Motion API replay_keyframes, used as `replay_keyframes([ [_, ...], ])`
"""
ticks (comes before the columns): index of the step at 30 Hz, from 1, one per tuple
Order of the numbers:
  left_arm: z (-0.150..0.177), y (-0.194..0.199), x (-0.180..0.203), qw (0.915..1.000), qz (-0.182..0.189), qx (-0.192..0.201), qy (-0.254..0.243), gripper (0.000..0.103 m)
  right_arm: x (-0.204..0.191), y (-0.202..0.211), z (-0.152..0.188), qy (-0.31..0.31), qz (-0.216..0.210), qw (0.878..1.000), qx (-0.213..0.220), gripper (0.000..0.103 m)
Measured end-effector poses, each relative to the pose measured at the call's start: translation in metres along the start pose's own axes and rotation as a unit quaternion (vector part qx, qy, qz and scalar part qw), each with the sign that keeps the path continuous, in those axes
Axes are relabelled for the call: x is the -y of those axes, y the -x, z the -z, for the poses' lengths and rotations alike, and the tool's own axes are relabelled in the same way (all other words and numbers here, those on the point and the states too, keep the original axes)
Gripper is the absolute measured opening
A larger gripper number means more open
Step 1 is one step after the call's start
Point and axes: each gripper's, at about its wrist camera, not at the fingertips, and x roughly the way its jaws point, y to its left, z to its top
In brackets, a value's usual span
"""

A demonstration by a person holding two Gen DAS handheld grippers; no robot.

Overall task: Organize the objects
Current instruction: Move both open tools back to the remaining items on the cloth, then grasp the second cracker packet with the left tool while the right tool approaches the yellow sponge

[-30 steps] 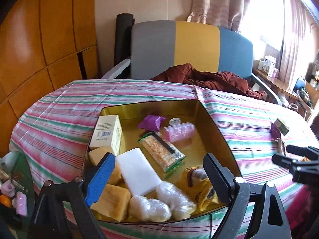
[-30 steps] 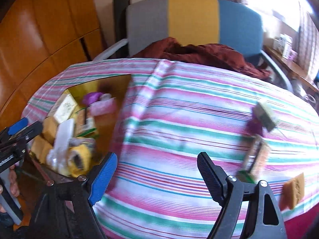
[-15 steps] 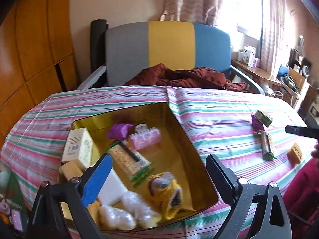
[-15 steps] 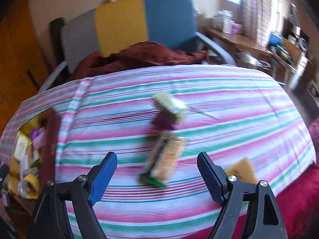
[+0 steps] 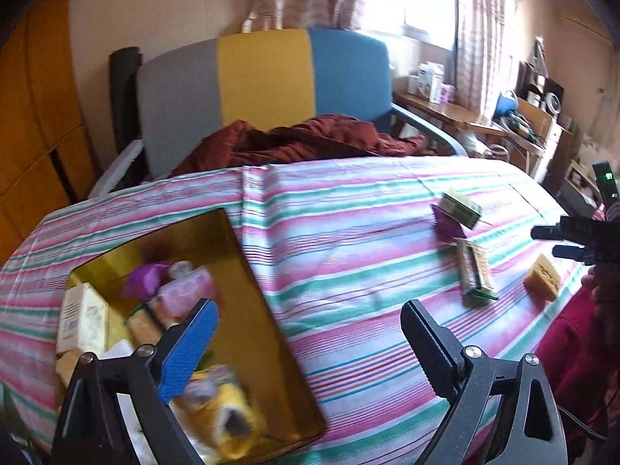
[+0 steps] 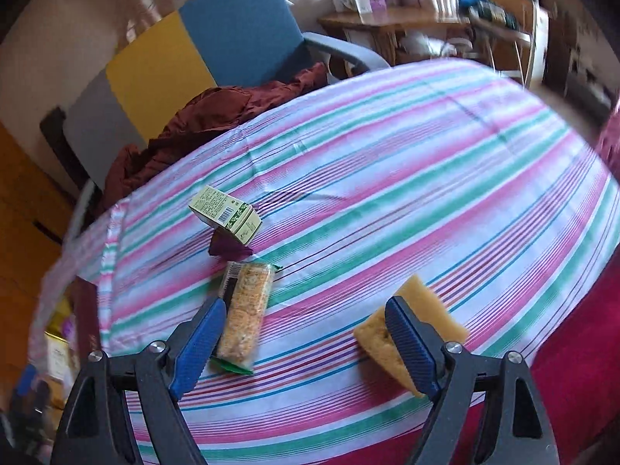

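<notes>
The snack bar [image 6: 245,313] in its clear wrapper lies on the striped tablecloth [image 6: 387,178], near the right gripper [image 6: 306,343], with the yellow sponge [image 6: 410,329] to its right, the green carton [image 6: 226,214] beyond it resting on a purple packet [image 6: 228,248]. These four sit well apart from the gold tray [image 5: 248,271] at the left, which already holds a white box [image 5: 83,319], a pink packet [image 5: 186,290] and other items blurred by motion. We hold both tools empty: the right gripper's jaws are spread wide, one blue finger just beside the snack bar and the other in front of the sponge; the left gripper [image 5: 306,348] is likewise wide open over the tray's right edge. We judge the step in hand to be picking up a loose item, probably the snack bar, though the sponge is as close. To do it well we should centre the jaws across the bar's narrow width, come down level, and close gently so the wrapper does not slip or crush
</notes>
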Motion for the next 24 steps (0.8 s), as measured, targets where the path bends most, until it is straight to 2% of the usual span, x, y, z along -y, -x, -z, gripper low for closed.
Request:
replay_keyframes([
  [5,-0.001,-0.02,0.028,0.9993,0.018,-0.02,-0.026,0.096,0.011,0.005,0.001,-0.038,-0.043,0.998,0.016,0.086],
  [15,-0.004,-0.061,0.076,0.9951,0.044,-0.057,-0.067,0.096,0.024,0.003,-0.002,-0.075,-0.087,0.993,0.025,0.086],
  [24,-0.006,-0.102,0.108,0.9895,0.075,-0.099,-0.074,0.096,0.026,0.0,-0.003,-0.079,-0.101,0.992,0.022,0.086],
])
